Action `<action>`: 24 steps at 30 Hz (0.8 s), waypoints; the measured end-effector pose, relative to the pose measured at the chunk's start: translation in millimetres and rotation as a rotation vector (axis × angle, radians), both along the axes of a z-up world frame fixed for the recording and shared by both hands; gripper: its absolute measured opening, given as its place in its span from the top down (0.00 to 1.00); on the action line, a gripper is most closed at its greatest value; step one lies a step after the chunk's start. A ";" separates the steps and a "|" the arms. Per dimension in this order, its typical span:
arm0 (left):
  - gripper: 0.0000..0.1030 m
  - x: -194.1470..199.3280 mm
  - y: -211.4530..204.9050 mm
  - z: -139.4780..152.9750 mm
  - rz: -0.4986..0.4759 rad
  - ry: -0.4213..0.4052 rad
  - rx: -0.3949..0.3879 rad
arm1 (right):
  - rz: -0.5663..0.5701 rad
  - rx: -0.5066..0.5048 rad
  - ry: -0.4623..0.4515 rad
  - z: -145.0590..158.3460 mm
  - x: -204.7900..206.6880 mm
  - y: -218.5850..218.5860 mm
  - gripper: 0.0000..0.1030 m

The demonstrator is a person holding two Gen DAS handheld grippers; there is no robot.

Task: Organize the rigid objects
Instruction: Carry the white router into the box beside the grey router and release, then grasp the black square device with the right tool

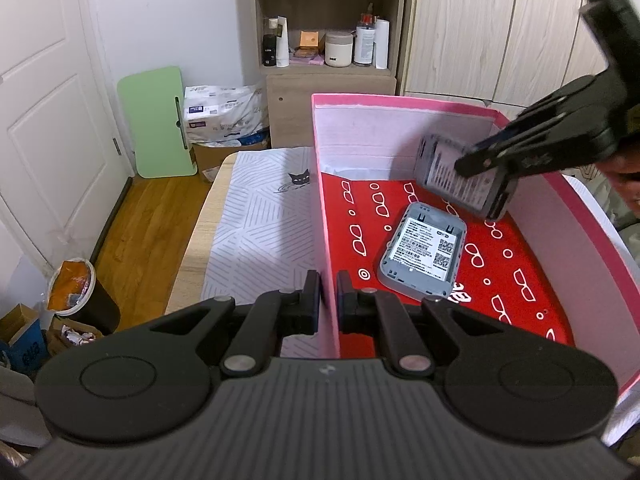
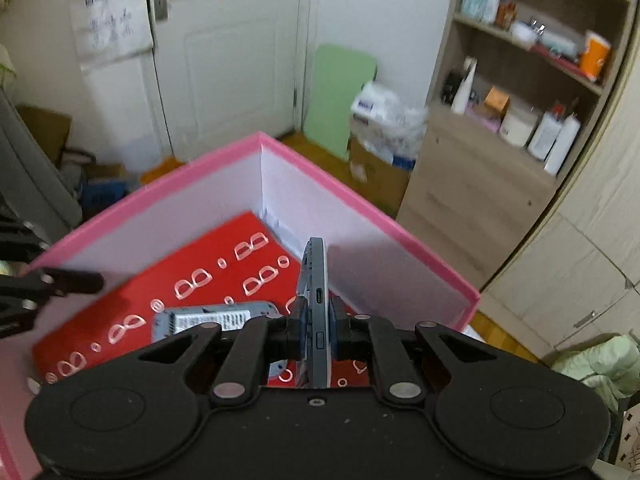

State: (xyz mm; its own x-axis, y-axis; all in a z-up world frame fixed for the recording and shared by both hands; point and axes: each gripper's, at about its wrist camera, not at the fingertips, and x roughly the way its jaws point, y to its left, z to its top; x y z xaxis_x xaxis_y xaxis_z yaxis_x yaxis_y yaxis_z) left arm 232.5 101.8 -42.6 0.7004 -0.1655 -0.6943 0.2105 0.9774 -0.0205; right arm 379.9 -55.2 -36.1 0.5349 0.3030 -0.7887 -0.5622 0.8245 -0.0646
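A pink box (image 1: 400, 101) with white inner walls and a red patterned floor stands on the table. My left gripper (image 1: 328, 300) is shut on its left wall. A grey flat device (image 1: 424, 250) lies label-up on the box floor; it also shows in the right wrist view (image 2: 212, 320). My right gripper (image 2: 315, 330) is shut on a second grey device (image 2: 316, 300), held on edge. In the left wrist view that device (image 1: 452, 172) hangs tilted above the box floor near the far right corner, in the right gripper (image 1: 480, 164).
The box sits on a white patterned cloth (image 1: 264, 216) over a wooden table. A shelf unit (image 1: 328, 24) with bottles, a green board (image 1: 158, 120), a white door (image 1: 48, 112) and cupboards (image 1: 500, 28) stand behind. A bin (image 1: 76, 288) is on the floor at left.
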 end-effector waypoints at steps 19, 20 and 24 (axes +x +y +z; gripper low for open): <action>0.93 3.5 0.7 0.4 -0.009 0.003 -0.002 | -0.046 0.086 0.049 9.8 -3.1 -12.1 0.47; 0.93 4.2 0.2 0.3 -0.010 0.004 0.003 | -0.039 0.094 0.032 14.6 -10.7 -14.6 0.47; 0.93 4.4 -0.7 -0.7 -0.012 0.004 0.014 | -0.040 0.162 -0.014 34.6 -46.2 -36.6 0.47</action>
State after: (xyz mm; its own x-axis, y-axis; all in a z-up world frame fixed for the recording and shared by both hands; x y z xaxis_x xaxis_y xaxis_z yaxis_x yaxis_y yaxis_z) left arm 236.9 101.1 -43.3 0.6959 -0.1638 -0.6992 0.2223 0.9750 -0.0072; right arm 333.7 -91.7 -1.5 0.5600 0.4040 -0.7233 -0.5287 0.8464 0.0634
